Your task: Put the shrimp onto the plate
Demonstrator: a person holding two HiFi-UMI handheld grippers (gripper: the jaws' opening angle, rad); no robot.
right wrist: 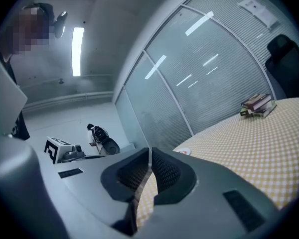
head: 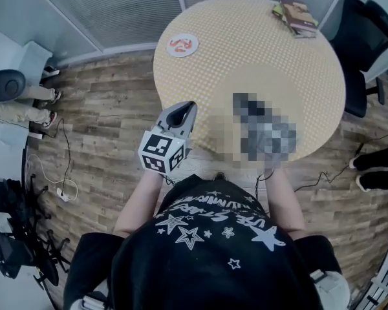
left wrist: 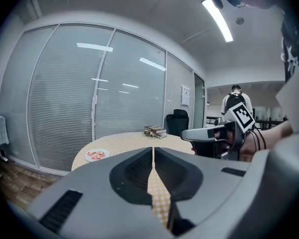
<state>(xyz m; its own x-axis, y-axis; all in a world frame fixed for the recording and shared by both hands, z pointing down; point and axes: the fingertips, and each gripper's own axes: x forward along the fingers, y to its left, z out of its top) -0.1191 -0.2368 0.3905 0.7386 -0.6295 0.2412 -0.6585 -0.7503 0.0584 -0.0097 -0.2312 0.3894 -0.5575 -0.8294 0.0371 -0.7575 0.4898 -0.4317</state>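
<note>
Black shirt with white stars, its writing too bent to read, left gripper by the round checked table, shrimp already on the small plate far across, left gripper view, jaws pressed together, empty, right gripper view, right gripper jaws together too, holding nothing.

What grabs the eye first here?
A round table in a yellow checked cloth fills the head view. A small white plate with red shrimp on it sits at its far left edge, a stack of books at far right. The left gripper and right gripper are both shut on nothing at the near side.
</note>
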